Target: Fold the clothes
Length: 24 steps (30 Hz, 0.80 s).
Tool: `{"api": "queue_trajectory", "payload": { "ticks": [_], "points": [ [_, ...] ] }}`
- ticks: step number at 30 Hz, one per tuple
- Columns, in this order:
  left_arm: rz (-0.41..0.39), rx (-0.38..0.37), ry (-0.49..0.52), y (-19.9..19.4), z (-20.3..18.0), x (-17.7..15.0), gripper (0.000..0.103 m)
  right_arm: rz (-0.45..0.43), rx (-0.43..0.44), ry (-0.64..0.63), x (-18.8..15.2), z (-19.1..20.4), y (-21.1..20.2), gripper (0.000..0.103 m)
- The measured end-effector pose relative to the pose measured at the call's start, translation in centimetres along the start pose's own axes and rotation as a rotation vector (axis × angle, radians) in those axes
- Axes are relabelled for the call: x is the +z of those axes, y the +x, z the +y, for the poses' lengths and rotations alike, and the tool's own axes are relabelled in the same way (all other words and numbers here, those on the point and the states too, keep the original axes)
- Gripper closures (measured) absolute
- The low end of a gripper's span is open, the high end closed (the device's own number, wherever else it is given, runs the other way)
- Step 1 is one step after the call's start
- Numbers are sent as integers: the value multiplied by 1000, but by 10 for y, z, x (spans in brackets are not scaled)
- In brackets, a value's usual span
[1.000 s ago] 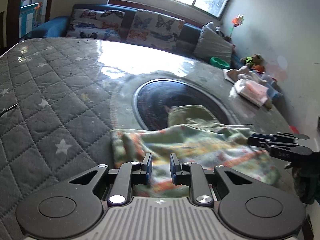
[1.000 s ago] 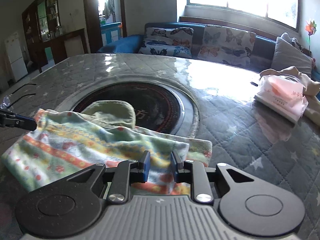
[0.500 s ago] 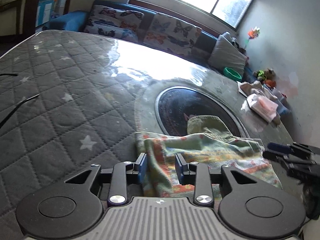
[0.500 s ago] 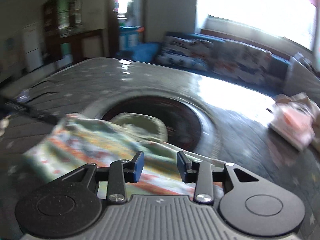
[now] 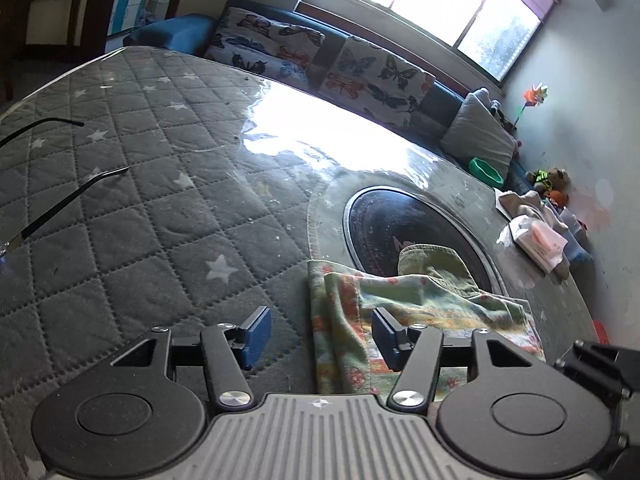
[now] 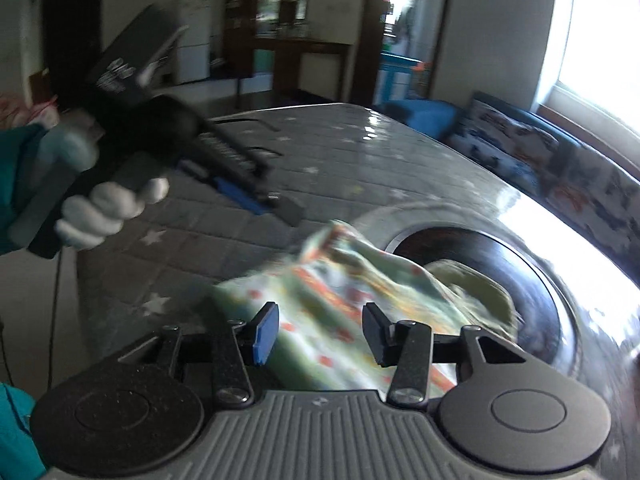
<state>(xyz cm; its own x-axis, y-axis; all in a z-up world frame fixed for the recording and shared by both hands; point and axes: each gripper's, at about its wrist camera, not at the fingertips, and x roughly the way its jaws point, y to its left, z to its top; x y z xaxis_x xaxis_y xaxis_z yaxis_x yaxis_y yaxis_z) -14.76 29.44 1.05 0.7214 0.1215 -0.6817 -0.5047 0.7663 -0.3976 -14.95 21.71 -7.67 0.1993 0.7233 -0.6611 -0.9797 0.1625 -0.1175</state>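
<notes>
A green cloth with orange and yellow patterns [image 5: 416, 312] lies folded on the quilted grey table cover [image 5: 160, 208], partly over a dark round inset [image 5: 400, 224]. My left gripper [image 5: 320, 336] is open and empty, its jaws spread over the cloth's left edge. My right gripper [image 6: 318, 334] is open and empty above the same cloth [image 6: 360, 292]. The left gripper also shows in the right wrist view [image 6: 264, 204], held by a gloved hand [image 6: 104, 208]. The right gripper's edge shows at the lower right of the left wrist view [image 5: 600, 364].
A pink packet [image 5: 540, 240] and crumpled beige cloth [image 5: 524, 204] lie at the table's far right. A green bowl [image 5: 486, 170] sits near the sofa [image 5: 320, 64] with butterfly cushions. Thin black rods [image 5: 68, 196] lie at the table's left.
Both grippers went from nearly shut on the cloth to wide open and let it go. The right gripper swung left, and the left gripper and hand came into its view.
</notes>
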Motion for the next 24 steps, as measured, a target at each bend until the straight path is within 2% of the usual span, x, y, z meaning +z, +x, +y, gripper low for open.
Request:
{"api": "queue_trajectory", "payload": {
  "ticks": [8,15,24],
  "points": [
    [1,4,-43,-4,6,-2,34,20,32,-142,9,42,18,54],
    [17,8,-88,-3,10,-3,28,56,10,-258,5,72,39,54],
    [35,19,-99,0,12,-3,22,79,-37,-306,2,82,56,57]
  ]
}}
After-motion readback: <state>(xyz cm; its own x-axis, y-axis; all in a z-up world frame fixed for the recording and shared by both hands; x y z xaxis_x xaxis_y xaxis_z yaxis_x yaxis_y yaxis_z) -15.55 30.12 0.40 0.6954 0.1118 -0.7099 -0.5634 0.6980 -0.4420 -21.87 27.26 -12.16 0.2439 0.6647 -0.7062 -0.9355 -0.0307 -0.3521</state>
